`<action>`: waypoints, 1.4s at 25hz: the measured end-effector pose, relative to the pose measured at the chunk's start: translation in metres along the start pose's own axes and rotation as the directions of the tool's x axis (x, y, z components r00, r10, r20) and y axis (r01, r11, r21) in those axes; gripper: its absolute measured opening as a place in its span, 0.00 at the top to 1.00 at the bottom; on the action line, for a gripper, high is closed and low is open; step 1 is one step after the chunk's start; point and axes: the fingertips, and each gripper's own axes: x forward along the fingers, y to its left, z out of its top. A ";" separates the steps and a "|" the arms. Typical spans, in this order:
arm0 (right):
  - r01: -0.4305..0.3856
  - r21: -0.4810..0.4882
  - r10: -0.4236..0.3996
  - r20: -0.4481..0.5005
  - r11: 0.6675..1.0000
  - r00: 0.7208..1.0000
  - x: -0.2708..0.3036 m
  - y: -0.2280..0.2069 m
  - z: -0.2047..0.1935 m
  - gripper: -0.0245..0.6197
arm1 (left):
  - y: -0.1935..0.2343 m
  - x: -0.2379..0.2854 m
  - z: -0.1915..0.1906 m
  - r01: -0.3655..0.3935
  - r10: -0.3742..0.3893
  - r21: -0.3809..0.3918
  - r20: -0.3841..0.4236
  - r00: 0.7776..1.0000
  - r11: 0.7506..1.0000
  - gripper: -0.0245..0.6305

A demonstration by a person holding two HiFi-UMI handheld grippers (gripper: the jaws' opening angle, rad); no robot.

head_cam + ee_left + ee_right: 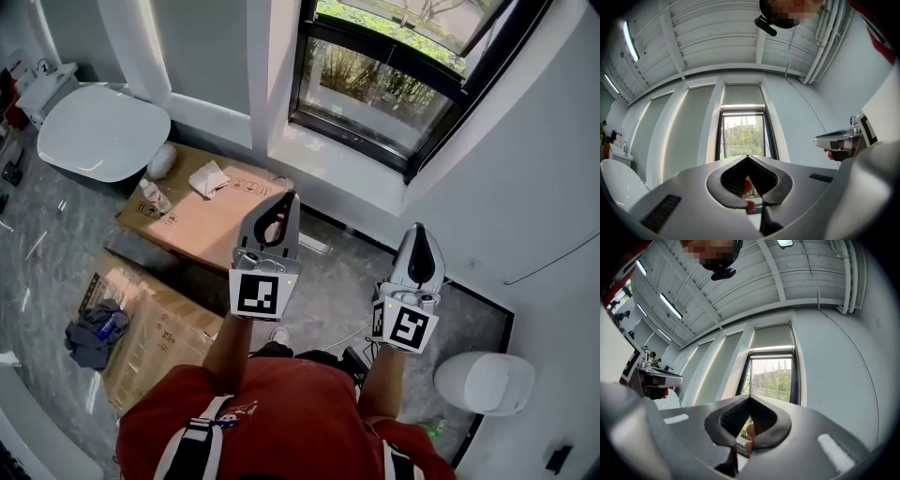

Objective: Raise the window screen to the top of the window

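Note:
The black-framed window (389, 80) is set in the white wall ahead, with green plants behind its glass; it also shows in the left gripper view (743, 136) and the right gripper view (773, 378). I cannot make out the screen's edge in it. A pale panel (740, 95) sits above the frame. My left gripper (287, 199) is shut and empty, held in the air short of the white sill (328, 159). Beside it my right gripper (419, 231) is also shut and empty. Both point toward the window, well apart from it.
Two cardboard boxes (211, 220) (150, 328) lie on the grey floor to the left, with small items on them. A white toilet lid (98, 131) is at far left. A white rounded object (483, 382) sits at lower right. A cable runs along the floor.

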 end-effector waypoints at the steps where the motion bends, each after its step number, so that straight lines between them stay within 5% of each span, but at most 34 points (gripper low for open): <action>1: -0.001 -0.002 0.001 -0.002 1.000 1.000 0.003 0.002 0.000 0.95 | 0.002 0.002 -0.001 0.003 -0.003 0.000 0.000 1.000 1.000 0.95; 8: -0.003 -0.010 0.003 0.002 1.000 1.000 0.014 0.013 -0.002 0.95 | 0.017 0.006 -0.009 0.006 -0.006 -0.027 0.006 1.000 1.000 0.95; 20: 0.025 0.023 -0.025 0.026 0.999 0.999 0.051 -0.012 -0.026 0.95 | 0.015 0.052 -0.015 0.029 -0.030 0.049 0.016 0.999 0.998 0.95; 35: 0.057 0.067 -0.059 0.019 0.996 0.998 0.163 -0.080 -0.080 0.95 | 0.006 0.193 -0.041 0.040 -0.040 0.074 -0.004 0.999 0.996 0.95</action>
